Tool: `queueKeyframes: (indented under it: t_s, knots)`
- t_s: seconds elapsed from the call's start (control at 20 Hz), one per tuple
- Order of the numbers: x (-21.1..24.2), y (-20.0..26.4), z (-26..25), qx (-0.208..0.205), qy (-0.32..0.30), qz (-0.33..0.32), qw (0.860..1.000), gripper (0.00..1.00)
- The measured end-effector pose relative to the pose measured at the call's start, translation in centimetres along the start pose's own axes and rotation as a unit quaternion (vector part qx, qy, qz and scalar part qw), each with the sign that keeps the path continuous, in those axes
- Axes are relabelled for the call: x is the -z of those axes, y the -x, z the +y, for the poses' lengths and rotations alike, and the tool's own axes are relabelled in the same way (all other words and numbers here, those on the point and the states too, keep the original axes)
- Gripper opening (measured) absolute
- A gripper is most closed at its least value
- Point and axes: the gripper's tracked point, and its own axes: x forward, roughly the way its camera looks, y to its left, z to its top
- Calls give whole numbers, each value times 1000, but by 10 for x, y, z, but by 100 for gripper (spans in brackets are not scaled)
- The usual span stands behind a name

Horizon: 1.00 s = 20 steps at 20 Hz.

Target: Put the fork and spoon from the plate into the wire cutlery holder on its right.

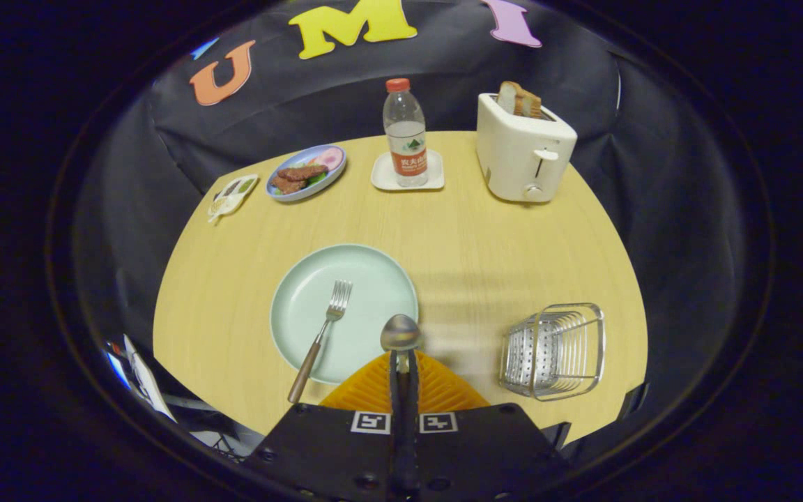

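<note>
**Gripper view: spoon clamped, fork on the plate**

The gripper had its two fingers pressed together on the handle of the spoon, whose bowl stood up just ahead of the fingertips, over the right rim of the pale green plate. The fork lay on that plate, tines pointing away and its brown handle reaching out over the near rim. To the right of the plate, well apart from it, the wire cutlery holder sat on the wooden worktop — tilted toward the camera so its perforated bottom showed. Beyond, along the far edge of the worktop, stood a white toaster with bread slices in its slots, a water bottle on a small white coaster, a blue plate of food and — further left — a small flat packet.
</note>
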Motion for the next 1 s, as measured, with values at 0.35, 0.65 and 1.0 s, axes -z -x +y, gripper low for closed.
queueKeyframes:
  t_s: [0.35,0.65,1.0]
  knots:
    - [-21,79,-64,11,-35,14,999,0]
    - [-5,101,-120,45,-59,29,997,0]
    - [15,62,-137,50,-93,63,992,0]
